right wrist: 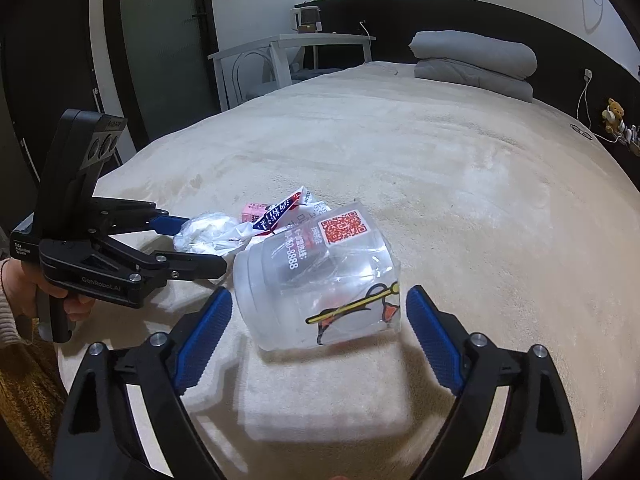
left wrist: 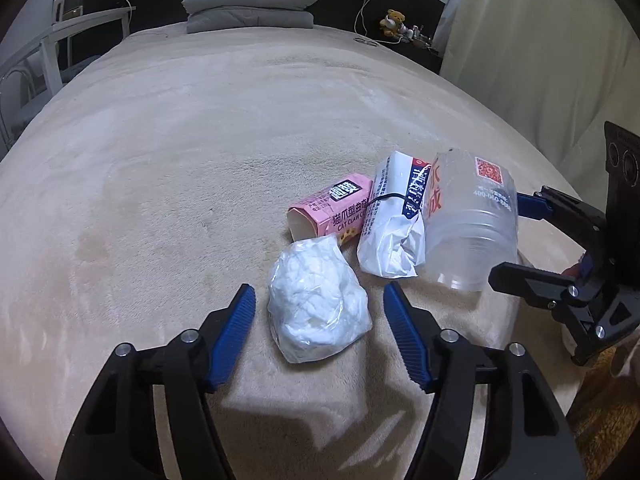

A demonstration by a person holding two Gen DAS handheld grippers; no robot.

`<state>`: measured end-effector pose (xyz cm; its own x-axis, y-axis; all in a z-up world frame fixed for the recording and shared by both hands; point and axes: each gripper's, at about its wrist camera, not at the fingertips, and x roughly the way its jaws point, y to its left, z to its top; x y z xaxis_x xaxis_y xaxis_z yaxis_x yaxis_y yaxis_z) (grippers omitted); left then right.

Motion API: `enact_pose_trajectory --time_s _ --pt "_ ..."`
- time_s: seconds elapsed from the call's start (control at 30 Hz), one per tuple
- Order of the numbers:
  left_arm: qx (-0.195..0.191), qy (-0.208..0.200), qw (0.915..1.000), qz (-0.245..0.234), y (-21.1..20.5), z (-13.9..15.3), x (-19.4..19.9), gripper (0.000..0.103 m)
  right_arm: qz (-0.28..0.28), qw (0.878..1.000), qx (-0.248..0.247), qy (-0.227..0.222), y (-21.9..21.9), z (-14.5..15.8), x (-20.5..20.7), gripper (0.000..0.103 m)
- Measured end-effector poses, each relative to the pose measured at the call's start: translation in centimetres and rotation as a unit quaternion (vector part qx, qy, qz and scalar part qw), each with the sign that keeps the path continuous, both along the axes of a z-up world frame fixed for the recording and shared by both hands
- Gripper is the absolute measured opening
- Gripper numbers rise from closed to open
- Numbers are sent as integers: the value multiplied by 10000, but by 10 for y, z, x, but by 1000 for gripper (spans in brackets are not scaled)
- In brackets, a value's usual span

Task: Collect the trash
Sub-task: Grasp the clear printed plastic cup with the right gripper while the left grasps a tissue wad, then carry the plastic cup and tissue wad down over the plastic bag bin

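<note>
Pink carton (left wrist: 328, 210) partly behind white wrapper (left wrist: 390, 216); shelf trinkets (left wrist: 414, 32) too small.

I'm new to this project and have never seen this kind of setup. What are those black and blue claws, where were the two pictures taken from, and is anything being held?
A person holds two hand-held grippers, each with a camera looking along its fingers. One picture comes from the left gripper, the other from the right gripper. On the bed lie four pieces of trash: a white plastic-wrapped wad, a pink snack box, a white wrapper and a clear plastic cup. The left straddles the wad, the right the cup; gaps show beside the pads, so nothing is gripped yet.
</note>
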<state>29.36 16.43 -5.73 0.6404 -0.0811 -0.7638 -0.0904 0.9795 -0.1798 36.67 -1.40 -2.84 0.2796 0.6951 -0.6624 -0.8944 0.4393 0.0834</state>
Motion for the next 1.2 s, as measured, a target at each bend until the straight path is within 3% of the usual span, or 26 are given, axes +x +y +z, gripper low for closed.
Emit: enact_pose_trajectory --time_s 0.07,0.17,0.67,1.2 --pt "83 71 9999 -42 0 -3 1 48 31 10000 -81 -40 1 -2 -1 76" --pt "123 46 9999 -58 -3 -1 0 47 19 9999 -82 -109 1 0 -3 74" --pt "59 -256 9996 113 -8 20 -31 46 -209 9995 188 -155 -28 22 -16 72" --pt "-17 -792 9968 139 -39 53 -86 46 -643 9963 565 -121 -76 47 -59 72"
